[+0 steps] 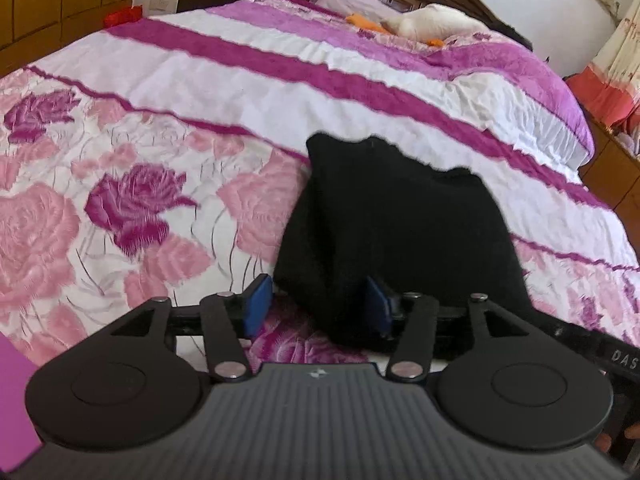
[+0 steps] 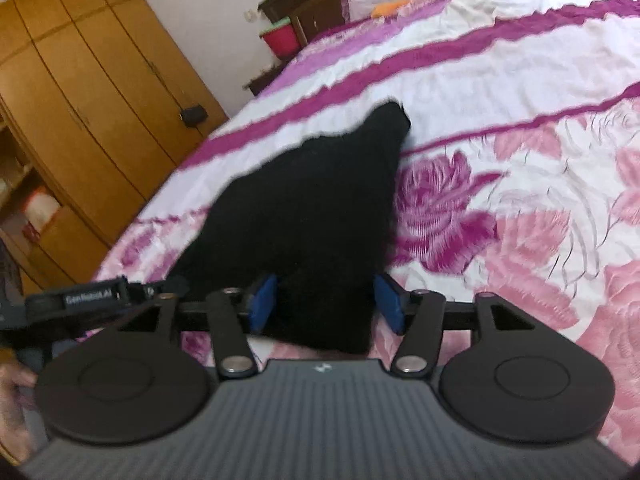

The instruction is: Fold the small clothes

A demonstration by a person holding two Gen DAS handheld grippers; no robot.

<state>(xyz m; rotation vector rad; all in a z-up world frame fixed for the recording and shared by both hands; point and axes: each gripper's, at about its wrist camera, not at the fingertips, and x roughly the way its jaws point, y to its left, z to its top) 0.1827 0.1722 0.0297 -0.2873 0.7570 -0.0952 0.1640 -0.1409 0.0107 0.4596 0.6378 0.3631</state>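
Left gripper (image 1: 320, 304): blue pads spread apart, a corner of the black garment (image 1: 396, 220) lying between them, touching the right pad but unpinched. Right gripper (image 2: 326, 300): jaws likewise parted, the garment's near end between the pads, whether gripped cannot be told. The dark, rumpled cloth extends toward 12 o'clock across the floral bedspread (image 1: 120, 184).

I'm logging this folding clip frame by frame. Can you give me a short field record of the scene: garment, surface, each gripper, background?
garment: black garment, bunched, lying on the bed
surface: floral pink and purple bedspread
left gripper: open, garment edge between its blue pads
right gripper: open, garment corner between its blue pads
background: wooden wardrobe, red bucket, white soft toy near the pillows
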